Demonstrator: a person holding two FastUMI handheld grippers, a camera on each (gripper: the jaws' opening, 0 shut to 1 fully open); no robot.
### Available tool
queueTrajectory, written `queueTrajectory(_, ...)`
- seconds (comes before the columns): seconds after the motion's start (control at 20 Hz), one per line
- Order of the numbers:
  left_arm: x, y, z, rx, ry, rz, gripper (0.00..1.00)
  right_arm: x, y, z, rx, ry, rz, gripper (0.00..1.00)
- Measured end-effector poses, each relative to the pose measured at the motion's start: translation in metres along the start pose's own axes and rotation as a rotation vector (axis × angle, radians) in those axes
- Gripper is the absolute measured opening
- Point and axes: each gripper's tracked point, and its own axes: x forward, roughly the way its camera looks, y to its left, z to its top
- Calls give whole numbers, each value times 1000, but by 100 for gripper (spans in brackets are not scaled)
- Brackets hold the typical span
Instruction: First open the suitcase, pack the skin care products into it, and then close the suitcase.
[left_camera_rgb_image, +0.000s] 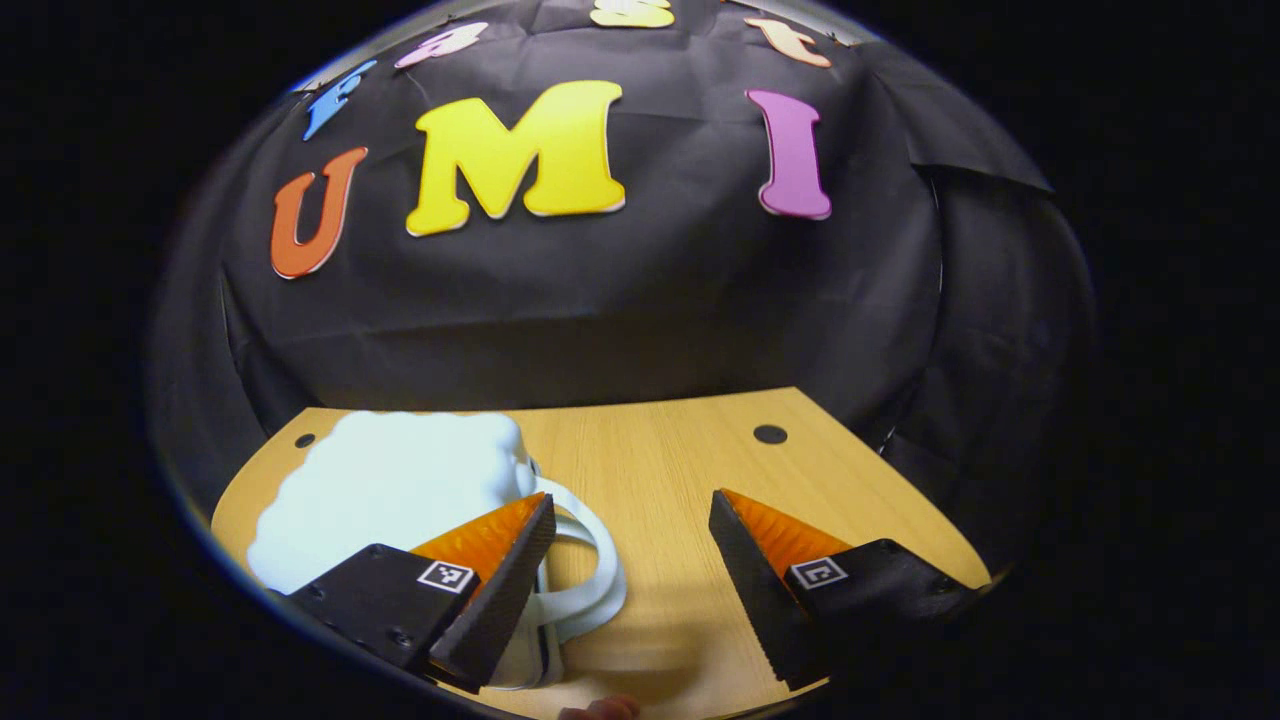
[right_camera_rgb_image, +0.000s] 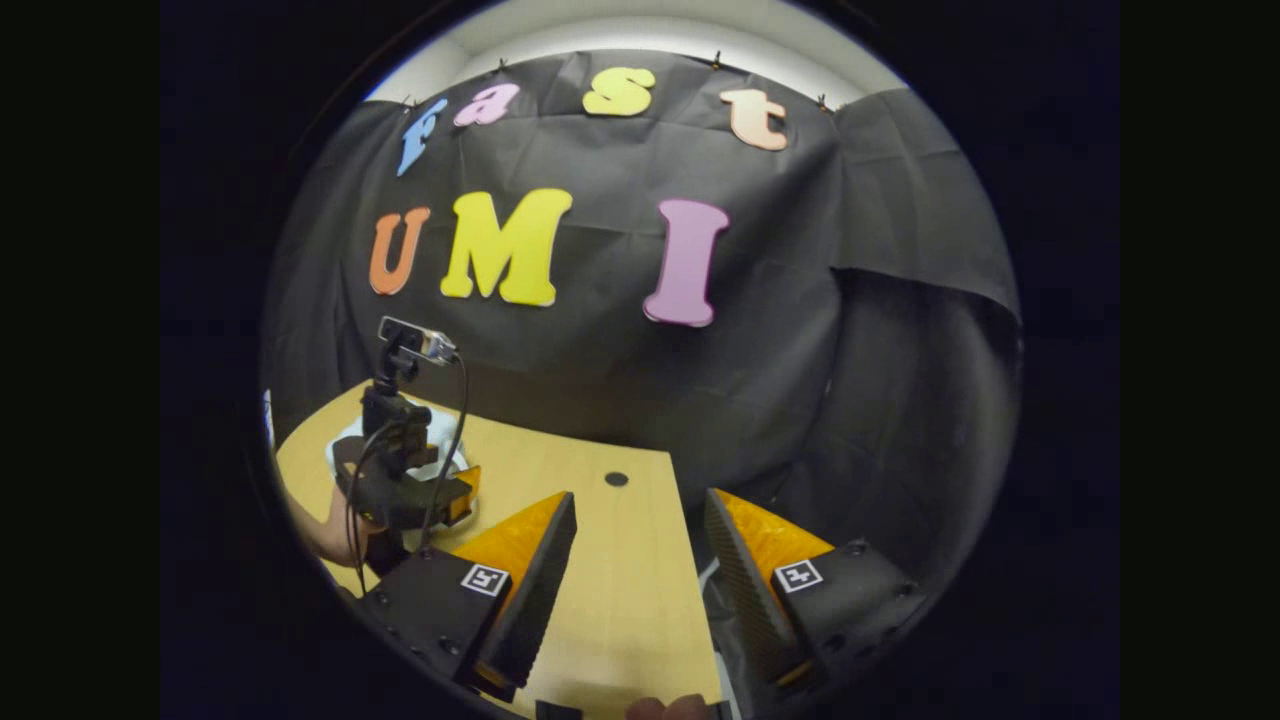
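In the left gripper view, the left gripper (left_camera_rgb_image: 632, 540) hangs low over a light wooden worktop (left_camera_rgb_image: 680, 450), its two fingers spread wide with nothing between them. A white suitcase (left_camera_rgb_image: 390, 490) with a ribbed, wavy shell lies closed on the worktop towards the left. Its white handle (left_camera_rgb_image: 590, 560) curves out from the near side, partly behind the left finger (left_camera_rgb_image: 500, 590); whether that finger touches it cannot be told. A small dark round hole (left_camera_rgb_image: 770, 434) sits in the worktop farther back on the right. Black cloth forms the wall behind.

In the right gripper view, the right gripper (right_camera_rgb_image: 640, 540) is likewise parted and empty, poised above the near right part of the worktop (right_camera_rgb_image: 620, 580), close to its right edge. Farther off on the left, the left gripper (right_camera_rgb_image: 400, 490) appears with a small camera mounted on top and cables trailing, held by a hand (right_camera_rgb_image: 325, 530). Behind it a patch of the white suitcase (right_camera_rgb_image: 440, 430) shows. The two grippers are well apart.
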Motion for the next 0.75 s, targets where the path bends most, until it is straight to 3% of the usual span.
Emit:
queueTrajectory(0.4,-114,75,115,-14,-234,161,98,13,88,72,55,-211,141,78)
queueTrajectory(0.55,-143,87,139,-27,-293,176,98,7,102,86,71,-251,138,78)
queueTrajectory(0.75,-157,89,136,-74,-300,174,98,-2,111,95,68,-290,112,76)
